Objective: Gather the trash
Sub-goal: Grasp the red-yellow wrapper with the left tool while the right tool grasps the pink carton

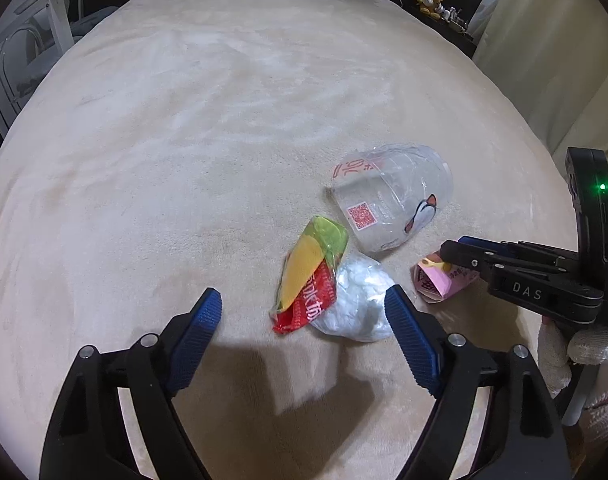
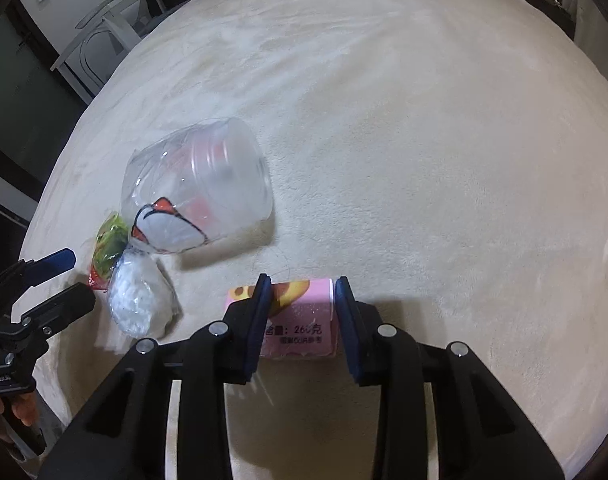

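Straddling pink packet (image 2: pixel 300 320) — right tongs (image 2: pixel 302 308); left tongs (image 1: pixel 304 308) wide

Right gripper (image 2: pixel 302 312) straddles pink packet (image 2: pixel 300 320) on cream blanket (image 2: pixel 424 140); blue pads at packet sides, contact unclear. Clear plastic cup (image 2: pixel 200 192) lies on side, upper left. White crumpled bag (image 2: pixel 140 300) beside left gripper (image 2: pixel 70 276), jaws apart.

My fingers (image 1: pixel 202 320) wear ribbed blue pads on black arms. The blanket (image 1: pixel 224 120) is plain cream. One wrapper (image 1: pixel 308 280) is yellow, green and red with white characters, the pack (image 2: pixel 300 320) pink, the cup (image 1: pixel 392 200) clear with red print.
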A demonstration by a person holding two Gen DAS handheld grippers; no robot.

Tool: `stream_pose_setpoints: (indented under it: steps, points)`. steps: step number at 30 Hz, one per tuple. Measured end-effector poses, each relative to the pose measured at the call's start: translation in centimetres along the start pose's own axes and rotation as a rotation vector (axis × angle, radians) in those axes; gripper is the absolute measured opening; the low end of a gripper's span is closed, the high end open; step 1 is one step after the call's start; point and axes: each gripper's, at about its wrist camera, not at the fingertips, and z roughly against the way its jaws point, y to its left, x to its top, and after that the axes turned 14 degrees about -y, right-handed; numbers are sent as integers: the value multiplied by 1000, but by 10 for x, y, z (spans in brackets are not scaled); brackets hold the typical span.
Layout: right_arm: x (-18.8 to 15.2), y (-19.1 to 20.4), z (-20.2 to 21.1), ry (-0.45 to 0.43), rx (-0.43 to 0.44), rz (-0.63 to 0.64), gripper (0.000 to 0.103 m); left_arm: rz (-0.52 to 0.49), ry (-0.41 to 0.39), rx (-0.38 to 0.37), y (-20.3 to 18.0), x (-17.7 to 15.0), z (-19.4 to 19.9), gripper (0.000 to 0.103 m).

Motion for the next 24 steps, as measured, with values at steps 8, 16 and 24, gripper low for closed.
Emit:
stream_pose_setpoints:
  steps: [8,16,24]
  points:
    - [-7,5,-2,93,74,-8,70,-9,11,-2,2,2,-14,75]
    - [-11,19,-6,78,-13,62,61,-14,22,-9,3,3,-20,52]
    - [-7,5,1,39,-37,37,60,-11,27,-21,4,1,-22,41]
